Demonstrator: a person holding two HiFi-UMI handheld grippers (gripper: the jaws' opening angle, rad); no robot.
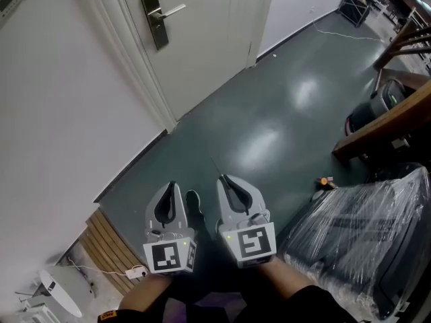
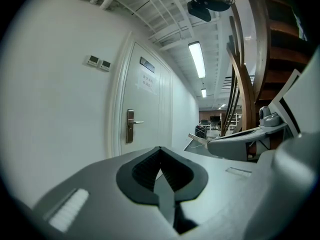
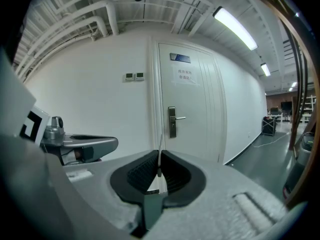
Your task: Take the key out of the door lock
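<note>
The white door (image 1: 202, 39) stands shut at the top of the head view, several steps away. Its metal lock plate (image 1: 153, 19) carries a lever handle (image 1: 172, 10), and I see no key in it. Both grippers hang low over the dark floor, side by side, pointing at the door. My left gripper (image 1: 172, 184) (image 2: 160, 149) is shut with nothing in it. My right gripper (image 1: 223, 177) (image 3: 159, 151) is shut on a thin metal piece that looks like the key (image 3: 160, 146) seen edge-on, sticking out past the jaw tips. The door plate (image 3: 172, 122) shows far ahead.
A plastic-wrapped bulky object (image 1: 357, 234) lies at the right. Wooden stair beams (image 1: 384, 126) rise behind it. Wooden slats (image 1: 108, 247) and a white device (image 1: 57, 291) sit at lower left. A small orange item (image 1: 325, 180) lies on the green floor (image 1: 269, 126).
</note>
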